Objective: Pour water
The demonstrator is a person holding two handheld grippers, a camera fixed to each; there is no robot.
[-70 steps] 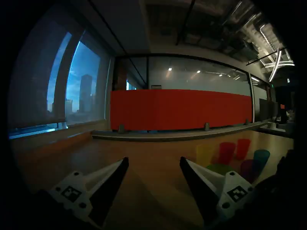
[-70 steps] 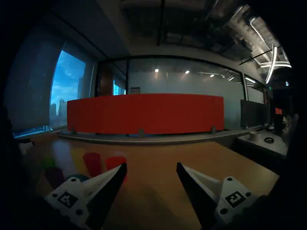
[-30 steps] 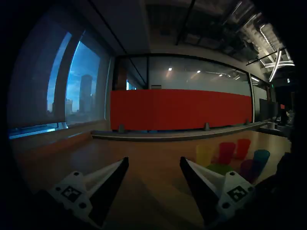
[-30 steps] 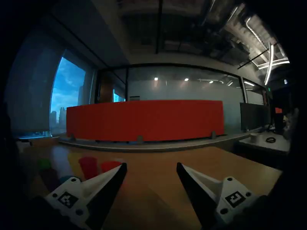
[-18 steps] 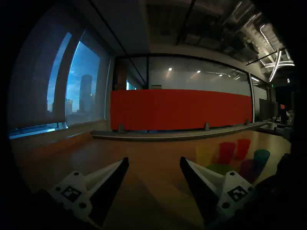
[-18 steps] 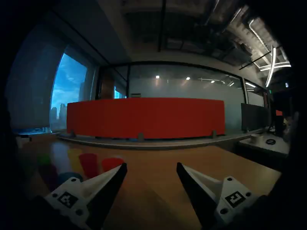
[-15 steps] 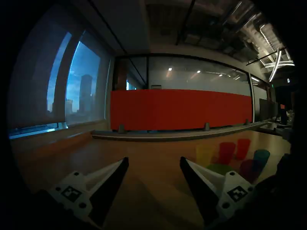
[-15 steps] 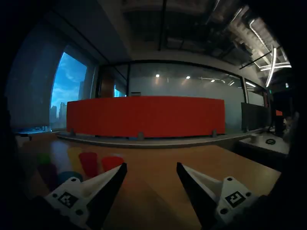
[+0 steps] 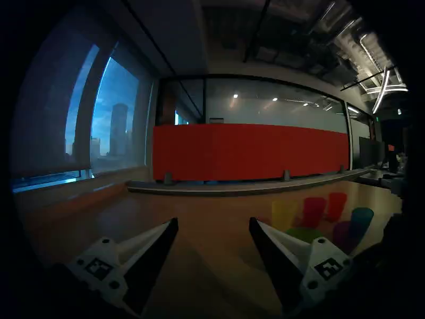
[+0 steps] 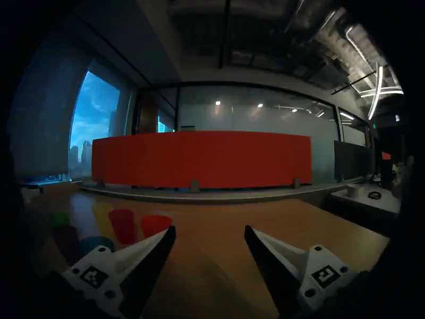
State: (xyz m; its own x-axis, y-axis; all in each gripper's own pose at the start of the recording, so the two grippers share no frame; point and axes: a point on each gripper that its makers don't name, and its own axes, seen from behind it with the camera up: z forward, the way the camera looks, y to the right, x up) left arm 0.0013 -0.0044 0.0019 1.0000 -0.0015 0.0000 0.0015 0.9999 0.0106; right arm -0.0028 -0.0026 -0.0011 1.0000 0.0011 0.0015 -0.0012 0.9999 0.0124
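A cluster of coloured plastic cups stands on the wooden table (image 9: 212,212). In the left gripper view they sit to the right of my open left gripper (image 9: 213,224): a yellow cup (image 9: 281,214), two red cups (image 9: 313,211), a teal cup (image 9: 362,219), a purple cup (image 9: 342,234) and a green one (image 9: 303,233) partly behind my right finger. In the right gripper view the cups lie left of my open right gripper (image 10: 209,231): two red cups (image 10: 122,224), a teal cup (image 10: 95,245), a purple cup (image 10: 68,236) and a green cup (image 10: 59,218). Nothing is between either pair of fingers.
A long red partition (image 9: 249,151) runs along the table's far edge, with a glass wall behind it. Large windows (image 9: 111,122) are on the left. A second desk with small objects (image 10: 366,196) stands at the right.
The right gripper view has tilted slightly up and then back down; the cups shifted a little in it. The left gripper has stayed still.
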